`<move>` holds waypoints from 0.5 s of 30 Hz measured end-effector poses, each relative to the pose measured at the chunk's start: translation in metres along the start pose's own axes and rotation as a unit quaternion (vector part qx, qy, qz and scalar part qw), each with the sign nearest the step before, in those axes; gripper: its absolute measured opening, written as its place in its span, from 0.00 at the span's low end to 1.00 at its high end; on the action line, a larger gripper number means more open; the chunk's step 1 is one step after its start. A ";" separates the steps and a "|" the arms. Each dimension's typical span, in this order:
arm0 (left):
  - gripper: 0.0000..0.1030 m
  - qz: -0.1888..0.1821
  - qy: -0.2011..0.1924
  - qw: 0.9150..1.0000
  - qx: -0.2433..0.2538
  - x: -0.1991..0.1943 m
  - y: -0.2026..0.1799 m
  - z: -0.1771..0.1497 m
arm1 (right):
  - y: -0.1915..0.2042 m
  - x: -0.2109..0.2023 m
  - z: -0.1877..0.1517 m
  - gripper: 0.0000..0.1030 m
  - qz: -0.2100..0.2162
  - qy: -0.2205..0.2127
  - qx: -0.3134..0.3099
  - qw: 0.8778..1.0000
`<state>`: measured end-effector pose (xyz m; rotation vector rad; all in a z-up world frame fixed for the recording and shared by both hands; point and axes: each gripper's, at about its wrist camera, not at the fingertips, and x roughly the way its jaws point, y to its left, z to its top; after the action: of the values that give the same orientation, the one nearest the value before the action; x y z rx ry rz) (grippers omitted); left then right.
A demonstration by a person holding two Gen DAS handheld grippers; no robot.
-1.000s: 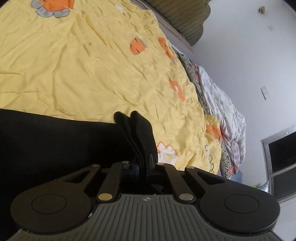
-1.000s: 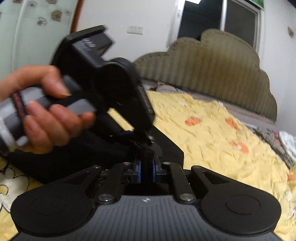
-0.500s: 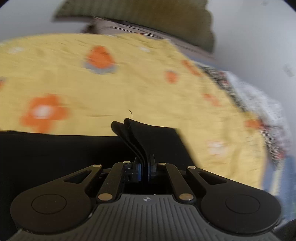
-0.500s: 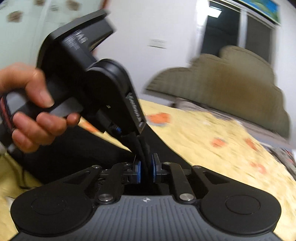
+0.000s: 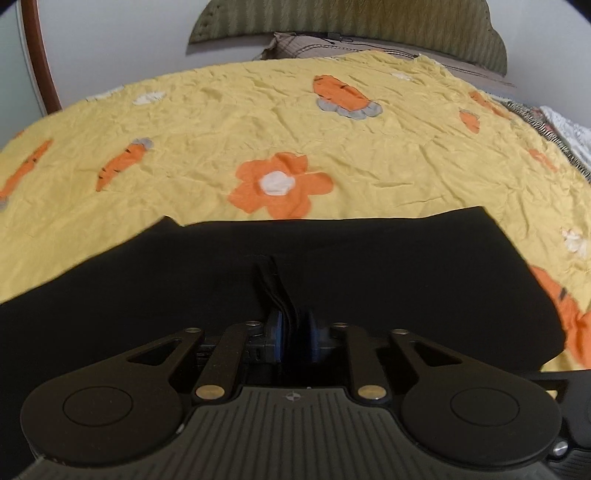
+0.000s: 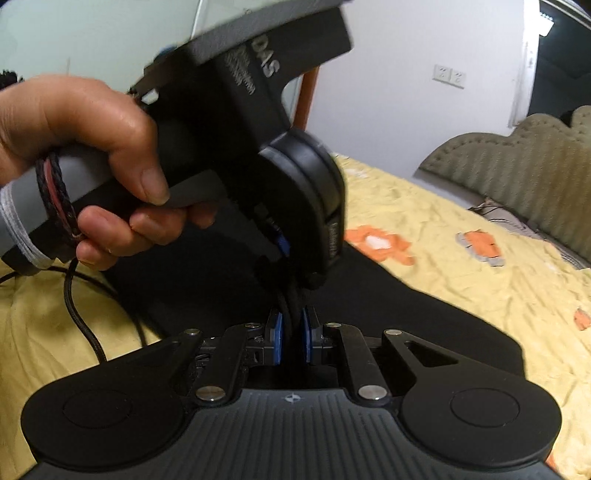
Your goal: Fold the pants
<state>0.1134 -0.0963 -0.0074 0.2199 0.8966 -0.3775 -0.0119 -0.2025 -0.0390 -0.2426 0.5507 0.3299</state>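
Note:
Black pants [image 5: 369, 269] lie spread across a yellow bedsheet [image 5: 221, 122] printed with orange flowers and carrots. My left gripper [image 5: 291, 325] is shut on a bunched edge of the pants, which sticks up between its blue pads. My right gripper [image 6: 292, 328] is shut on the same black fabric [image 6: 406, 314]. In the right wrist view the left gripper body [image 6: 258, 122], held by a hand [image 6: 85, 147], sits directly in front and just above, pinching the same fold.
A green padded headboard [image 5: 351, 26] stands at the far end of the bed. A white wall with a socket [image 6: 448, 75] is behind. A black cable [image 6: 81, 321] trails over the sheet at the left. Patterned bedding [image 5: 569, 133] lies at the right edge.
The left gripper has swung round with the fabric and now faces the headboard, with the pants lying wide below it. In the right view the left gripper has come closer and higher.

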 end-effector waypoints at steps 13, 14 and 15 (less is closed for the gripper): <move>0.59 -0.040 -0.044 0.997 0.040 -0.012 -0.041 0.024 | -0.111 -0.086 -0.042 0.12 -0.136 0.042 0.202 0.969; 0.63 -0.050 -0.048 0.996 0.063 -0.012 -0.056 0.025 | -0.125 -0.090 -0.056 0.12 -0.121 0.041 0.254 0.959; 0.70 -0.059 -0.053 0.993 0.083 -0.011 -0.068 0.026 | -0.135 -0.096 -0.070 0.12 -0.092 0.030 0.301 0.949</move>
<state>0.0983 -0.1647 0.0152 0.2985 0.7766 -0.5694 -0.0718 -0.3713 -0.0262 0.2886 0.6581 -0.0375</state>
